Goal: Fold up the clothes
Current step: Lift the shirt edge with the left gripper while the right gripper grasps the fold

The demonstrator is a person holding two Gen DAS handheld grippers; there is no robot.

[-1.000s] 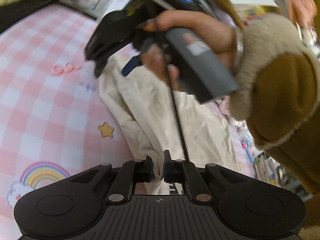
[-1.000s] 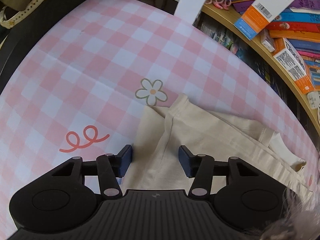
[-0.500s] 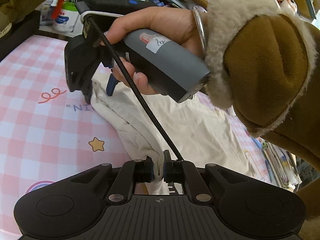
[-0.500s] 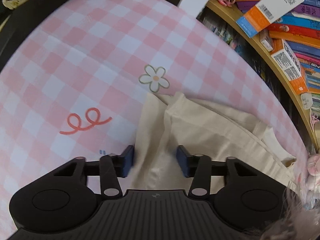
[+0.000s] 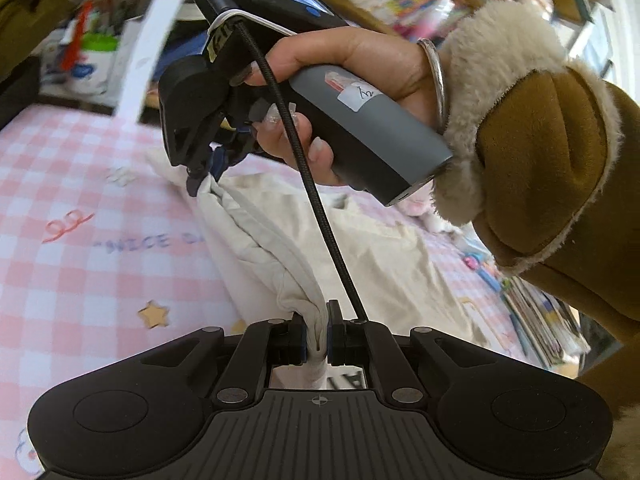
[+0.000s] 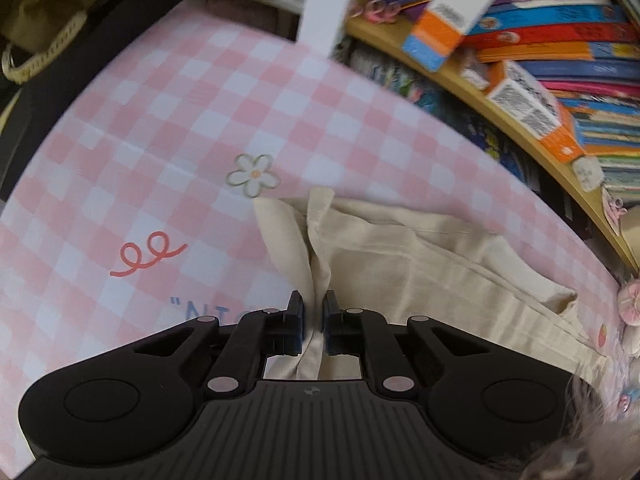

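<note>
A cream garment (image 5: 384, 248) lies crumpled on the pink checked cloth (image 5: 80, 184). My left gripper (image 5: 317, 330) is shut on a bunched edge of it at the near side. In the left wrist view the right gripper (image 5: 204, 172) pinches the same edge farther away, and the fabric stretches in a raised ridge between the two. A hand (image 5: 348, 76) in a brown fleece-cuffed sleeve holds that tool. From the right wrist view, my right gripper (image 6: 313, 316) is shut on a fold of the cream garment (image 6: 420, 248), which spreads away to the right.
A curved wooden shelf (image 6: 512, 128) packed with books borders the pink checked cloth (image 6: 160, 128) at the right. A white post (image 6: 328, 8) stands at the back. Bags and clutter (image 5: 84, 52) lie beyond the far edge. Small pink toys (image 6: 628, 300) sit at the right.
The right gripper went from open over the garment edge to shut on it. The pinched edge now lifts into a ridge between both grippers. The left stays shut on the fabric.
</note>
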